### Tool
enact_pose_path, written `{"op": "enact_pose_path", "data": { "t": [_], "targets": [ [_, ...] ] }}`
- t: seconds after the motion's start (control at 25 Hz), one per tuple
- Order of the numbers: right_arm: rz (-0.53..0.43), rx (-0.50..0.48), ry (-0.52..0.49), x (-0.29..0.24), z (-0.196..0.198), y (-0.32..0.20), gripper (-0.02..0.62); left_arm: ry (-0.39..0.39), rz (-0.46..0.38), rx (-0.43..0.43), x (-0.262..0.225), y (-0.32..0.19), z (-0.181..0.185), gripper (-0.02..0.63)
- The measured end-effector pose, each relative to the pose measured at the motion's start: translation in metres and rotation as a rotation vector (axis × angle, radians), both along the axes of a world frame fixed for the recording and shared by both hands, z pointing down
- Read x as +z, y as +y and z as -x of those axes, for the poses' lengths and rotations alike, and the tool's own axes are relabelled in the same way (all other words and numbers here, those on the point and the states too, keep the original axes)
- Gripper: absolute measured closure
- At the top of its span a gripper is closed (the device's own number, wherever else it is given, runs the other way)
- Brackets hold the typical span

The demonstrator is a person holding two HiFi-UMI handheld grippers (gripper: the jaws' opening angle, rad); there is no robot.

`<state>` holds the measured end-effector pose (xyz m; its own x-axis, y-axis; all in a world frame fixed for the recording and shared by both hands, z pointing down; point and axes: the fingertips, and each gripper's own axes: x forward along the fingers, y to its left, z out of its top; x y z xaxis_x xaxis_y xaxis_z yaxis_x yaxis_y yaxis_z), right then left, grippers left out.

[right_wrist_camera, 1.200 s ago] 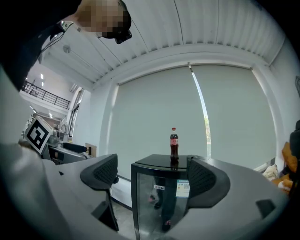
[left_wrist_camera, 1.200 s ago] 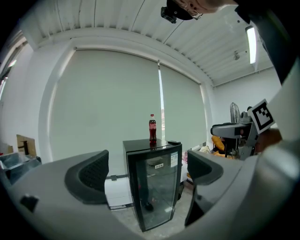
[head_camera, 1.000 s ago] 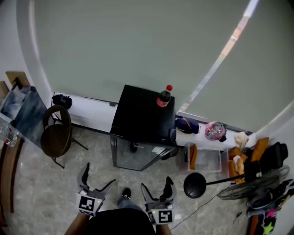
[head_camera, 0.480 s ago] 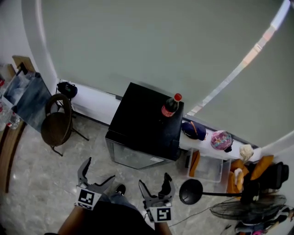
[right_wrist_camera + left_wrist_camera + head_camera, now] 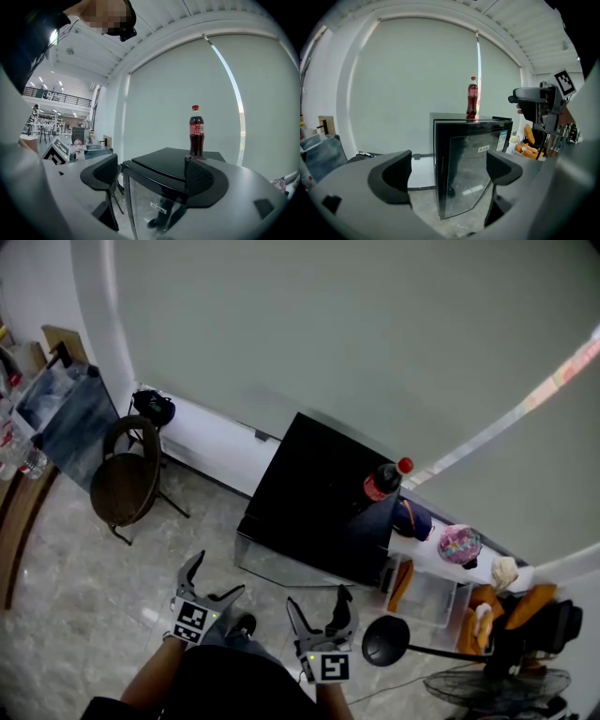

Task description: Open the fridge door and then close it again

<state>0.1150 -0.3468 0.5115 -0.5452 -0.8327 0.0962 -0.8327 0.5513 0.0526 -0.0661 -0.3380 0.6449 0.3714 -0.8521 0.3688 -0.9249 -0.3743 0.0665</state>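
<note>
A small black fridge with a glass door stands on the floor against the pale wall, its door shut. The fridge fills the middle of the left gripper view, and the fridge sits low in the right gripper view. A cola bottle with a red cap stands on its top. My left gripper is open, well short of the door. My right gripper is open too, just before the door's right part. Neither touches anything.
A round wooden chair stands left of the fridge. Right of it, a low white shelf carries a bag and a colourful bowl. A black fan base and fan stand on the floor at right.
The view has swung, so the fridge now lies further right and closer. Both grippers stay open and have drifted slightly right with the body.
</note>
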Motion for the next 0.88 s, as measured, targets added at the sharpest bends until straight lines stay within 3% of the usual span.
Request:
{"op": "enact_pose_path", "data": {
  "t": [0.32,0.68,0.76,0.88],
  "targets": [
    [0.048,-0.026,0.009,0.017,0.042,-0.02,0.141,-0.021,0.094,0.11,0.059,-0.027,-0.004,0.121],
    [0.096,-0.05,0.079,0.041,0.064,-0.038,0.141,-0.031,0.2,0.198,0.136,-0.057,-0.016,0.178],
    [0.108,-0.049,0.08,0.043,0.069,-0.038,0.141,-0.033,0.222,0.212,0.149,-0.062,-0.017,0.211],
    [0.12,-0.046,0.091,0.045,0.071,-0.038,0.143,-0.033,0.223,0.224,0.157,-0.071,-0.02,0.314]
  ]
}}
